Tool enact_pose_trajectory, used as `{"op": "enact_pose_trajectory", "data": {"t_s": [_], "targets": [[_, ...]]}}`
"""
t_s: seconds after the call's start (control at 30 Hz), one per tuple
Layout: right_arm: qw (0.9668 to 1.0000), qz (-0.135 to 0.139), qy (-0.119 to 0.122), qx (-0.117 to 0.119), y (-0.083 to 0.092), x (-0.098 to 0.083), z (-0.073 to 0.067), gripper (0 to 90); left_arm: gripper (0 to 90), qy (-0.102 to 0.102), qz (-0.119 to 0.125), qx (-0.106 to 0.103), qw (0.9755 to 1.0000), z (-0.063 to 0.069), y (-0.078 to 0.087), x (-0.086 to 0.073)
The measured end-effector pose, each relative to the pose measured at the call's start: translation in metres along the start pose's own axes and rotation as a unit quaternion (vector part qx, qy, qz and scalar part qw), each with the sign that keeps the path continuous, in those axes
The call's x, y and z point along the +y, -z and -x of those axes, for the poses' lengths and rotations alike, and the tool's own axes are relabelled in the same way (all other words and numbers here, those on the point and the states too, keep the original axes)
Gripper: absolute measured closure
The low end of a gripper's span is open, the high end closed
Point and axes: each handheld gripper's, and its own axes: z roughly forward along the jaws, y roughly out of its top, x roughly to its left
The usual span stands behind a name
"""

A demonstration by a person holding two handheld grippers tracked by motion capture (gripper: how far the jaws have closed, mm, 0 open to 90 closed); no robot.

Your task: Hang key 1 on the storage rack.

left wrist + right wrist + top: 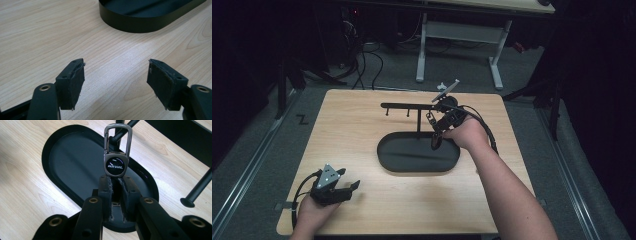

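Gripping a grey metal HAVAL keychain (117, 150), right gripper (117, 186) fingers closed on it, left gripper (116, 77) fingers spread wide.

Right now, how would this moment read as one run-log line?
left gripper: open, idle over table | right gripper: shut on keychain, clip at stand's peg | tray: under keychain

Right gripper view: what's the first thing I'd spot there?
The shiny metal keychain marked HAVAL, pinched in the right gripper's closed jaws, right above the black oval tray. A peg of the black stand pokes through its clip. The left gripper rests open, apart, on the wooden table.
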Motion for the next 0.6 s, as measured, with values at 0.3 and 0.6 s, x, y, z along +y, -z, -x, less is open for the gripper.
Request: {"op": "enact_pose_trajectory", "data": {"t_s": [0.3, 0.6], "targets": [[1.0, 0.001, -0.002, -0.004, -0.0037, 0.0008, -0.0011, 80.0, 30.5, -0.002, 0.0, -0.002, 1.0, 0.0002, -0.002, 0.001], [1.0, 0.006, -0.001, -0.005, -0.0089, 0.0014, -0.0011, 79.7, 30.4, -0.004, -0.007, -0.008, 0.9999, 0.0001, -0.0031, 0.0014]]}}
